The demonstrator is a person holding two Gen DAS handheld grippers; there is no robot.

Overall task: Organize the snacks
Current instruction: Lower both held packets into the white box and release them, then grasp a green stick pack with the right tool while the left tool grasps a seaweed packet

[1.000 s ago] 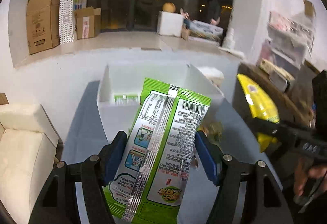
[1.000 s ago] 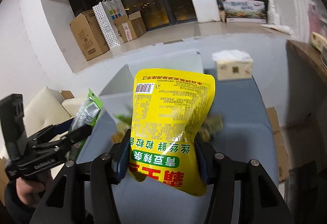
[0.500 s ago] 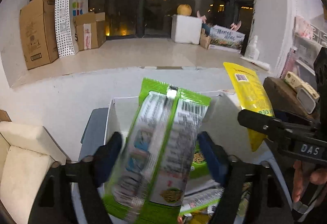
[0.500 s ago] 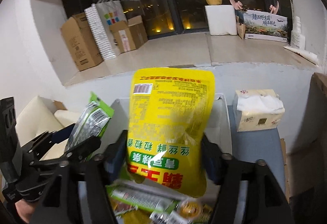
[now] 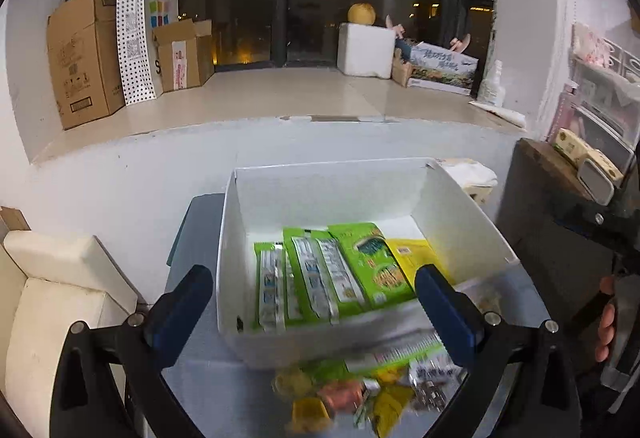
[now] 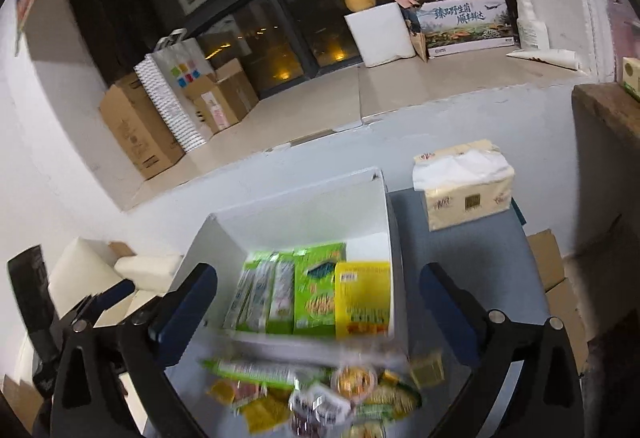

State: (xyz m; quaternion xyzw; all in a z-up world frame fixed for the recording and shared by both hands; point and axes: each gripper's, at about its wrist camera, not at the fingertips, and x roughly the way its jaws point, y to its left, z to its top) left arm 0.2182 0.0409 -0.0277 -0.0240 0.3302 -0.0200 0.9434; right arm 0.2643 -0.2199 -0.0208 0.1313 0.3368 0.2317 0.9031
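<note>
A white box [image 5: 460,206] [image 6: 304,206] stands on the blue-grey table. Inside it lie several green snack packets [image 5: 320,274] [image 6: 280,290] side by side and a yellow bag [image 5: 412,250] [image 6: 362,298] at their right. My left gripper [image 5: 316,318] is open and empty, just in front of the box. My right gripper [image 6: 320,314] is open and empty, also above the box's near wall. A blurred pile of small loose snacks [image 5: 360,390] [image 6: 320,394] lies on the table in front of the box.
A tissue pack [image 6: 464,186] sits on the table right of the box. A cream sofa [image 5: 52,302] is at the left. A dark wooden shelf [image 5: 560,222] stands at the right. Cardboard boxes [image 5: 84,54] line the window ledge behind.
Both grippers opened and let go: the green packet and the yellow bag now lie inside the white box. Both grippers have moved forward and tilted down over the box.
</note>
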